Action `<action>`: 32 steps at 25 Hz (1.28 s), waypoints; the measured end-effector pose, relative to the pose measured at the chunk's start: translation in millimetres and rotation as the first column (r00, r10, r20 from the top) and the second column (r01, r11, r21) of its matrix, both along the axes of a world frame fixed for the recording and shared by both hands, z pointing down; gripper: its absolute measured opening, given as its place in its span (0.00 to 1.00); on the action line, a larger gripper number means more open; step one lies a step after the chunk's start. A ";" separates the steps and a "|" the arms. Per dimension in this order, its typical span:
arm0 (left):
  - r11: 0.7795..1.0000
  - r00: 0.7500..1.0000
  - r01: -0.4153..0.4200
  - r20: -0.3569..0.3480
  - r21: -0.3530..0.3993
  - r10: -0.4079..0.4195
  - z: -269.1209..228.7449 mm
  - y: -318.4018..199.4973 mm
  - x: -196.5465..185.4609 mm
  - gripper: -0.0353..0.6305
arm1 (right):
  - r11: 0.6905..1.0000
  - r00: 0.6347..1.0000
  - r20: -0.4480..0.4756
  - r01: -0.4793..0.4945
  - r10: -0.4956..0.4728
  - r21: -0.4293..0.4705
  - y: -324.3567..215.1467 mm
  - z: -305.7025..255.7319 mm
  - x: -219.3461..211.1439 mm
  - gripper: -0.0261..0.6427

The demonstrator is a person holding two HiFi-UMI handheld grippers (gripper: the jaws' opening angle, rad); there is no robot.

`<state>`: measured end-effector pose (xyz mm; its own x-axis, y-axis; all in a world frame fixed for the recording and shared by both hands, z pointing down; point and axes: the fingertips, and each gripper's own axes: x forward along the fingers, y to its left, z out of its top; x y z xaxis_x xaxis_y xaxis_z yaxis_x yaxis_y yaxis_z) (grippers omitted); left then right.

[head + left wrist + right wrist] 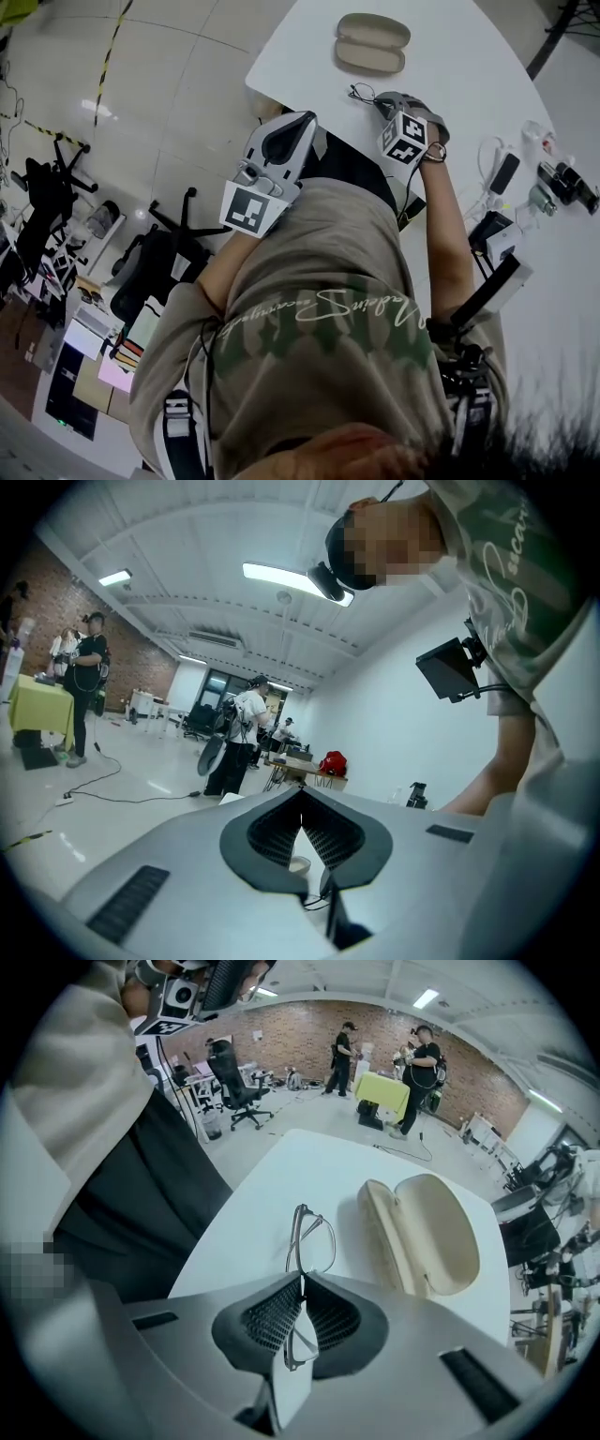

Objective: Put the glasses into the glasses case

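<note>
Right gripper (301,1281) is pinching the seemingly light, fragile glasses (312,1235) by their thin frame near the open case (427,1232); left gripper (301,806) is idling closed, empty.

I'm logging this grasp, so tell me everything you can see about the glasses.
The glasses are a thin, dark, metal-looking wire frame with clear lenses. The right gripper is shut on them near the middle, holding them on edge: one lens juts past the jaw tips, the other sits behind. They are over the white table, beside the open beige case, not touching it. Table contact can't be judged.
</note>
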<state>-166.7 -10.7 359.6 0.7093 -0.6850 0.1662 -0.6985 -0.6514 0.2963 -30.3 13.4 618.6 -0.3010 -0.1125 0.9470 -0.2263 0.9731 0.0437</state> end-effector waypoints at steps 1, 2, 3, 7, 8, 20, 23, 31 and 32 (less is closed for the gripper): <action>1.000 1.000 -0.023 -0.007 -0.002 0.023 -0.1 -1.1 -0.3 0.06 | 1.000 1.000 -0.006 -0.017 0.017 0.001 -0.7 -0.4 0.5 0.08; 0.999 0.999 -0.047 -0.010 -0.002 0.047 0.2 -1.3 -0.4 0.06 | 0.999 0.999 -0.008 -0.033 0.033 0.001 -0.7 -0.8 0.4 0.08; 0.998 0.997 -0.070 -0.010 -0.002 0.070 1.1 -1.4 -0.5 0.06 | 0.999 0.999 -0.009 -0.046 0.046 0.003 -0.5 -1.1 -0.1 0.08; 0.993 0.993 -0.119 -0.018 -0.003 0.119 3.2 -7.5 -10.1 0.06 | 0.998 0.998 -0.031 -0.058 0.058 0.002 -1.9 -1.5 -9.4 0.08; 0.992 0.992 -0.123 -0.018 -0.003 0.123 2.5 -8.8 -14.9 0.06 | 0.998 0.998 -0.034 -0.059 0.059 0.000 -2.0 -2.9 -13.7 0.08; 0.997 0.995 -0.076 0.061 0.020 0.075 12.6 -41.4 -11.2 0.06 | 0.999 0.999 0.012 -0.049 0.049 -0.011 -5.8 -8.0 -21.9 0.08; 0.996 0.994 -0.076 0.081 0.050 0.072 11.5 -51.1 2.6 0.06 | 1.000 0.999 0.025 -0.023 0.023 -0.021 -9.3 -9.5 -23.8 0.08; 0.984 0.983 -0.132 0.145 0.116 0.114 26.5 -51.3 46.0 0.06 | 0.994 0.996 0.080 -0.025 0.034 -0.103 -6.5 1.4 -25.4 0.08; 0.977 0.976 -0.157 0.171 0.143 0.132 26.3 -50.3 48.9 0.06 | 0.995 0.997 0.074 -0.013 0.021 -0.103 -4.4 3.2 -25.4 0.08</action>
